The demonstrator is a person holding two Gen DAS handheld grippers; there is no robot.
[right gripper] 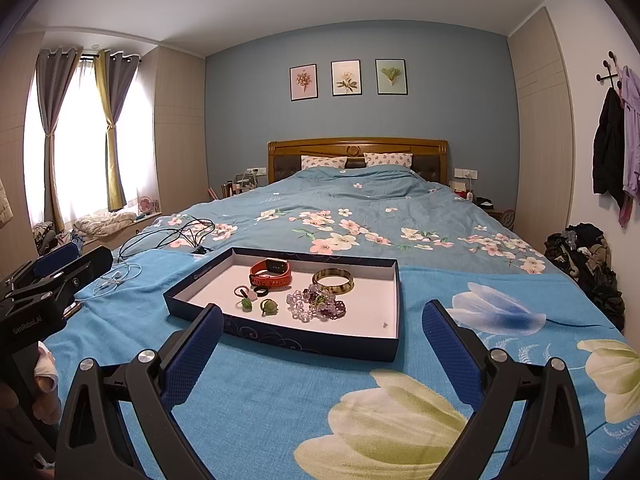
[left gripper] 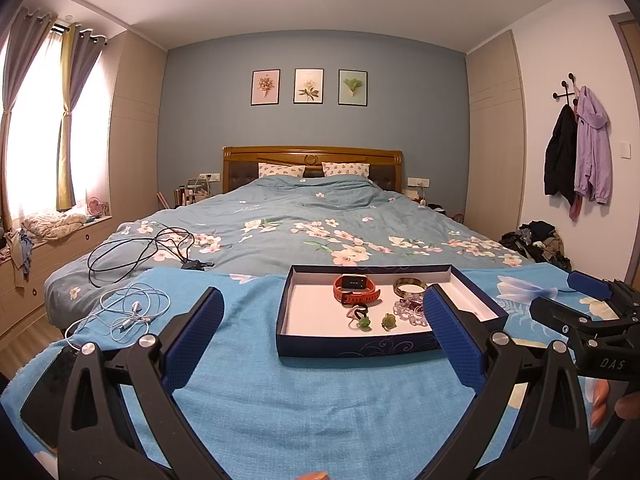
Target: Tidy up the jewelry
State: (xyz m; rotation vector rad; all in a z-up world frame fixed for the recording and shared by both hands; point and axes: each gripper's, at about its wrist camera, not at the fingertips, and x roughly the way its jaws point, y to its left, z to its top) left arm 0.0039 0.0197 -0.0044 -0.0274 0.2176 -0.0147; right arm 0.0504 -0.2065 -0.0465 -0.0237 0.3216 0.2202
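- A shallow navy box tray [right gripper: 280, 340] with a white floor lies on a bright blue floral blanket [right gripper: 280, 400] at the foot of the bed; all the jewelry sits inside it.
- At the tray's far side is a red-strapped smartwatch [right gripper: 271, 273], its band curled and its dark face up.
- To the right of the watch lies a mottled green-brown bangle [right gripper: 333, 280], flat on the tray floor.
- Just in front of the bangle, touching it or nearly so, is a heap of clear and purple beaded bracelets [right gripper: 316, 304].
- Left of the beads sit two small green-stone rings [right gripper: 258, 305], side by side, with a black ring [right gripper: 261, 291] and a thin pinkish loop behind them.
- A tiny item lies alone near the tray's right front corner; too small to identify.
- The left gripper [left gripper: 322, 332] hovers over the blanket short of the tray, jaws spread wide with nothing between them.
- The right gripper [right gripper: 322, 340] is likewise parted wide and empty, held on the near side of the tray.
- White earphones [left gripper: 132, 312] lie tangled on the blanket to the left, a black cable [left gripper: 140, 252] beyond them on the flowered duvet [right gripper: 360, 216].
- Three framed flower prints [right gripper: 347, 78] hang above the wooden headboard [right gripper: 356, 148].
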